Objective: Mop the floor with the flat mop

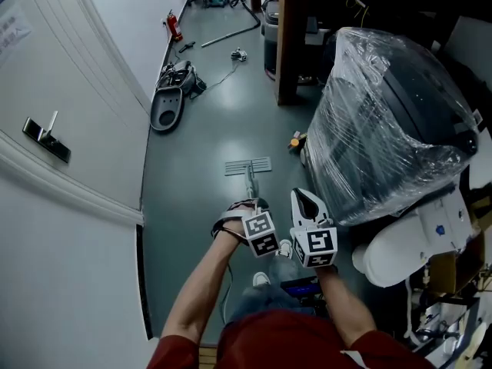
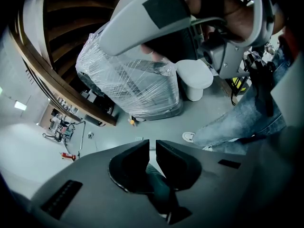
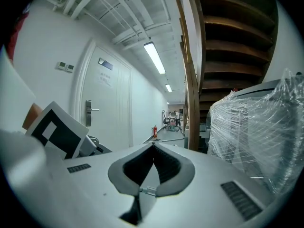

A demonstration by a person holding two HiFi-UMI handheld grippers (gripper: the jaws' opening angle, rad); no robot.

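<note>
The grey corridor floor runs ahead, crowded on its right by a large plastic-wrapped bulk. The flat mop rests pad-down on the floor just ahead of the person, and the left gripper has its jaws clamped on the handle, likely for steering. The right gripper hangs alongside, jaws together on nothing.

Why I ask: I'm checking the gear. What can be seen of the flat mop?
The flat mop has a pale, ribbed rectangular head lying flat on the grey floor ahead of the person. A slim handle rises from its middle, tilted back to the left gripper, whose jaws are shut on its dark grip. Nothing else touches it.
</note>
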